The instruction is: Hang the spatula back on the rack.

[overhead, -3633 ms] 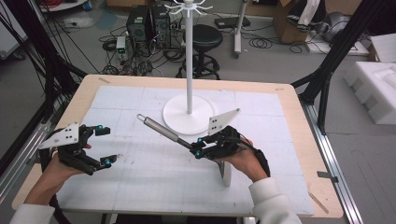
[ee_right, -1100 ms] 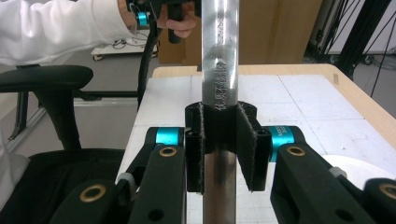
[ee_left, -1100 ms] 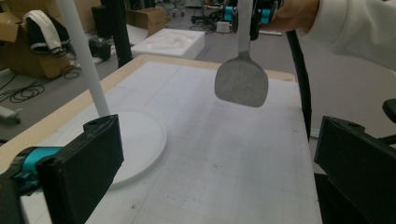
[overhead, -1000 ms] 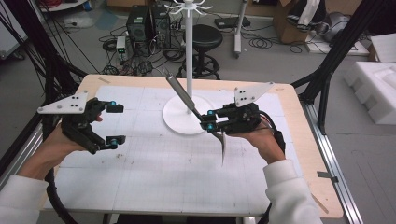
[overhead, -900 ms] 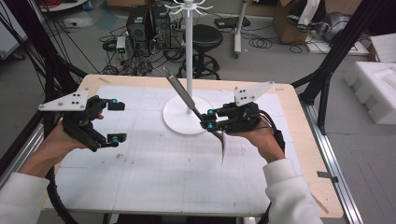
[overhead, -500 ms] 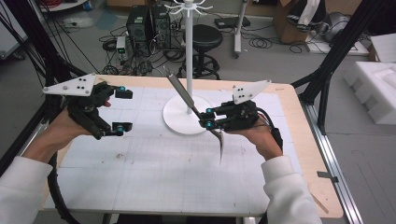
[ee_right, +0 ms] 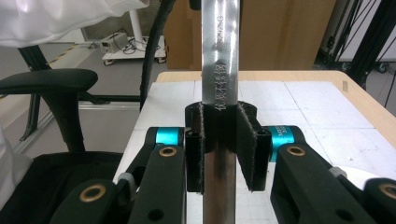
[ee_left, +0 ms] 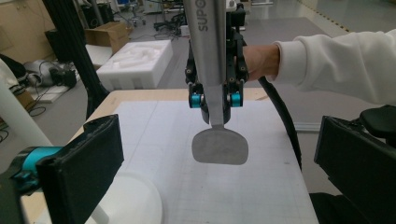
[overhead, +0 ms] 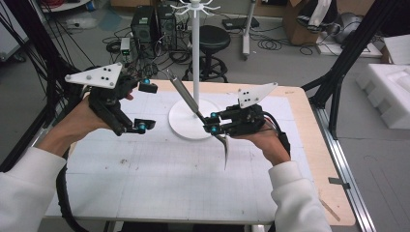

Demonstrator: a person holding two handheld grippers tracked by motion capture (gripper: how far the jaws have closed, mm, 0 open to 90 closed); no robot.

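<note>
Steel spatula [overhead: 193, 104] sits clamped mid-handle in my right gripper [overhead: 212, 123], blade hanging over the worktop's [overhead: 159, 179] middle, handle tilted toward the white hook stand [overhead: 196, 53] for hanging. Left gripper [overhead: 142, 106] waits with jaws spread.

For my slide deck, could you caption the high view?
Right gripper clamps a metal spatula beside the white stand; left gripper open.

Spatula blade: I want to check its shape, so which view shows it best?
The left gripper view: the spatula blade faces the camera flat, hanging below the right gripper. The high view shows it edge-on, a thin sliver. The right gripper view gives the engraved handle between the clamped jaws.
</note>
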